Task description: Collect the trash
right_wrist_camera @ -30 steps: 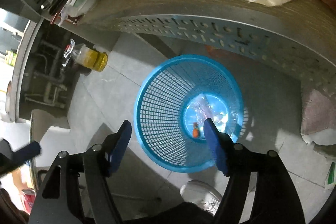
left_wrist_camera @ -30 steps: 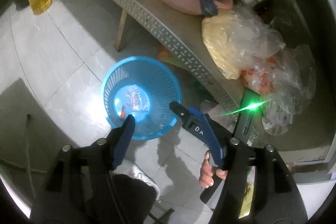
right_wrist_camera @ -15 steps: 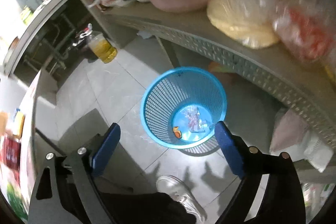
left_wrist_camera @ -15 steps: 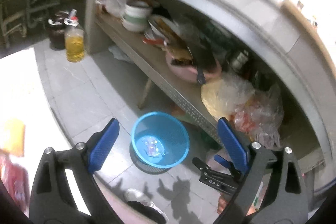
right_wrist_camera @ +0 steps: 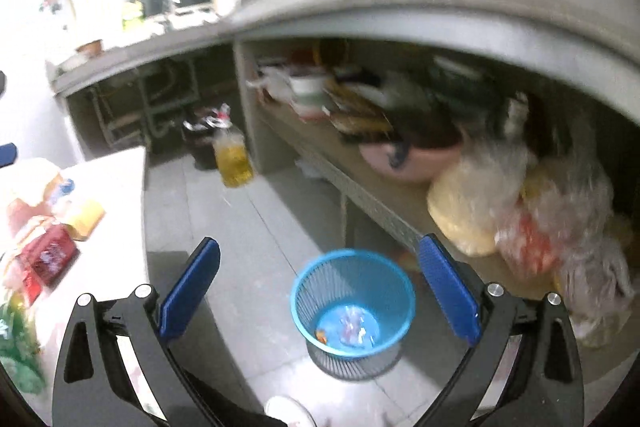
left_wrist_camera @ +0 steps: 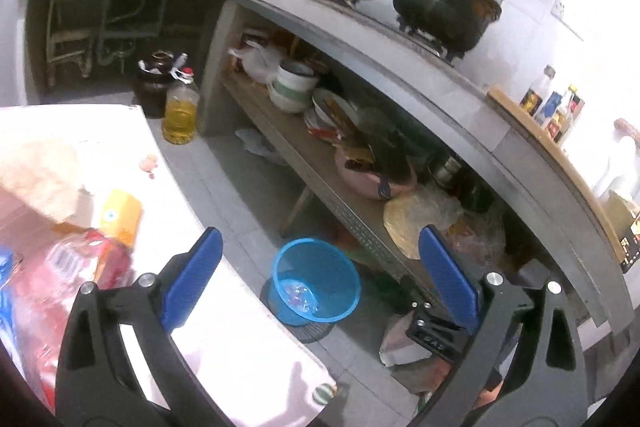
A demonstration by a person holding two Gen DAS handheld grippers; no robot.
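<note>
Tiled kitchen floor, blue basket (right_wrist_camera: 352, 301) below between opening, empty right fingers (right_wrist_camera: 448, 291)

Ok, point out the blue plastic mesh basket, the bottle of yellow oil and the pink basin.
blue plastic mesh basket (right_wrist_camera: 304, 301), right wrist view, inner wall
bottle of yellow oil (left_wrist_camera: 180, 115), left wrist view, body
pink basin (left_wrist_camera: 368, 183), left wrist view, outer side

We find both wrist views set high, looking forward and down past their own blue fingers (left_wrist_camera: 192, 281) (right_wrist_camera: 190, 289). The left view stands over the white worktop (left_wrist_camera: 240, 339) edge, facing the shelf (left_wrist_camera: 320, 183) and stove counter. The right view (blurred) faces the same shelf from nearer the floor. Both share the blue basket (left_wrist_camera: 316, 281) (right_wrist_camera: 354, 303), the oil bottle (left_wrist_camera: 181, 115) (right_wrist_camera: 234, 161) and the pink basin (left_wrist_camera: 374, 183) (right_wrist_camera: 412, 159).
</note>
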